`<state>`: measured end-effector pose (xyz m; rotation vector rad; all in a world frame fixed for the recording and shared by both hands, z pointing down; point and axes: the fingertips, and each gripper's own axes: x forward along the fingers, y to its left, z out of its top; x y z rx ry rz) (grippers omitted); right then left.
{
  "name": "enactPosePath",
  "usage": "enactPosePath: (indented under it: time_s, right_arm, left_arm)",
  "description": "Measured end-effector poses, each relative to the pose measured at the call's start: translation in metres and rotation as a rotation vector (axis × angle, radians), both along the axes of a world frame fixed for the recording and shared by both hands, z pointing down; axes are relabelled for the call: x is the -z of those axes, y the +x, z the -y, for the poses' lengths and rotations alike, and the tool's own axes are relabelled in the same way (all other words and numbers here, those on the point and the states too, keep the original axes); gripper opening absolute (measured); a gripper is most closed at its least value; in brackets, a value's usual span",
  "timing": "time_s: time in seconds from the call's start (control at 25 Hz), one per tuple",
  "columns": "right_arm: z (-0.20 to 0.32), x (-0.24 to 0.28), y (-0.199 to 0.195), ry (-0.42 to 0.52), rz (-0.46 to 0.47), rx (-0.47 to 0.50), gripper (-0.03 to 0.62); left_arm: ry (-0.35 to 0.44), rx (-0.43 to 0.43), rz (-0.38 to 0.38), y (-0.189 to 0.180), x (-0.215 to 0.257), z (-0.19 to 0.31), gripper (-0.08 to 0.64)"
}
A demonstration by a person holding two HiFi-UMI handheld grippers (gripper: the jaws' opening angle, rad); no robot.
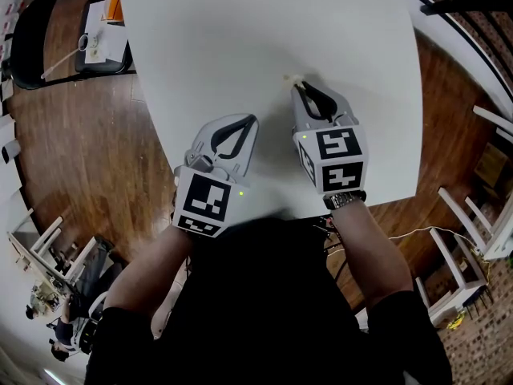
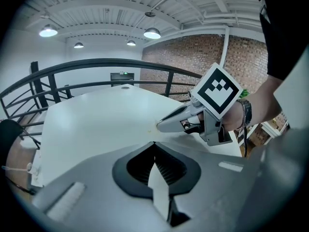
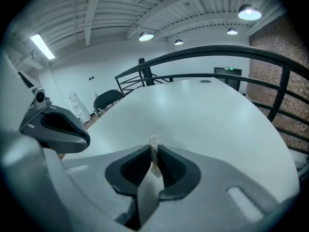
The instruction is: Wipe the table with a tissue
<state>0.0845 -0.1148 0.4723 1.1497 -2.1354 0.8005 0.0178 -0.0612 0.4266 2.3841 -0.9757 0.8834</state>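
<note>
A white table [image 1: 264, 46] fills the upper middle of the head view. My right gripper [image 1: 297, 84] rests over its near right part, shut on a small crumpled piece of tissue [image 1: 292, 79] that pokes out of the tips. The tissue [image 3: 154, 144] shows pinched between the jaws in the right gripper view. My left gripper [image 1: 254, 120] lies lower and to the left, near the table's front edge, shut with nothing in it. In the left gripper view my left gripper [image 2: 154, 144] has its tips together and the right gripper [image 2: 161, 125] points in from the right.
A black chair [image 1: 48, 38] with small items on its seat stands at the far left on the wooden floor. White furniture frames [image 1: 473, 223] stand at the right. A black railing [image 3: 217, 57] runs round beyond the table's far side.
</note>
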Motion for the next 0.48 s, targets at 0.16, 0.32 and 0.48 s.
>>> enactPosePath:
  time_s: [0.16,0.32,0.48]
  right_arm:
    - [0.0025,-0.0023,-0.0045,-0.009,0.008,0.004,0.035]
    - [0.0047,-0.0061,-0.0053,-0.013,0.005,0.007,0.035]
    - [0.0064,-0.0050,-0.0083,-0.002,-0.002,0.016,0.035]
  left_arm:
    - [-0.007,0.005,-0.002,-0.0017,-0.0019,0.0029,0.017]
    - [-0.013,0.008,-0.004,-0.0022,-0.0046,0.0056,0.017]
    - [-0.022,0.011,-0.005,-0.0027,-0.0075,0.0058,0.017]
